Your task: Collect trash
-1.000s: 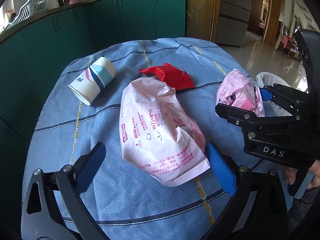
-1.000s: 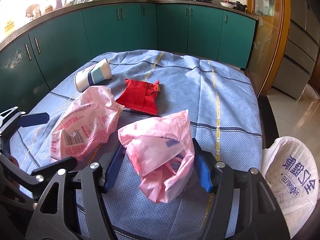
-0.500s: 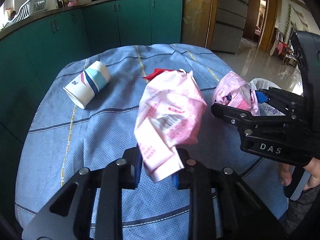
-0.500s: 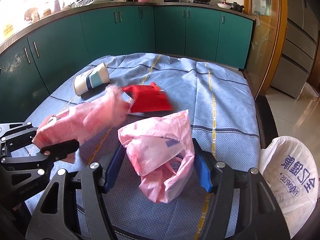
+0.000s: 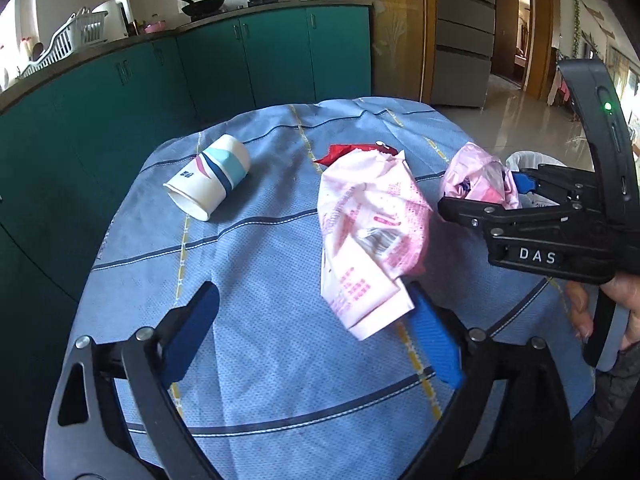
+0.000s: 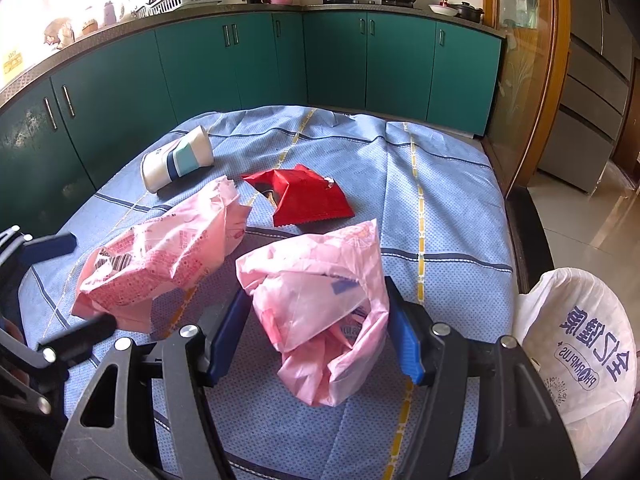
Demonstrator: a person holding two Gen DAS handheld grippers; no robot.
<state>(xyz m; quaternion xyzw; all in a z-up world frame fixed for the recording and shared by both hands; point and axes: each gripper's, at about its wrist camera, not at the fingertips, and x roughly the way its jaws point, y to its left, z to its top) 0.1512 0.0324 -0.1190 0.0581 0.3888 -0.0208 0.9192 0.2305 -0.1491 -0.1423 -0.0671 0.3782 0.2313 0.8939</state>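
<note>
Left gripper (image 5: 316,334) closed on the wrapper (image 5: 370,232) 0.5 s ago; jaws now spread wide, wrapper loose against the right finger, lying on the cloth (image 5: 256,320). Right gripper (image 6: 316,338) unchanged, clamped on the pink bag (image 6: 320,304). Cup (image 5: 208,176) on its side, far left. Red packet (image 6: 304,198) behind the wrapper. White bag (image 6: 576,344) right of the table.
</note>
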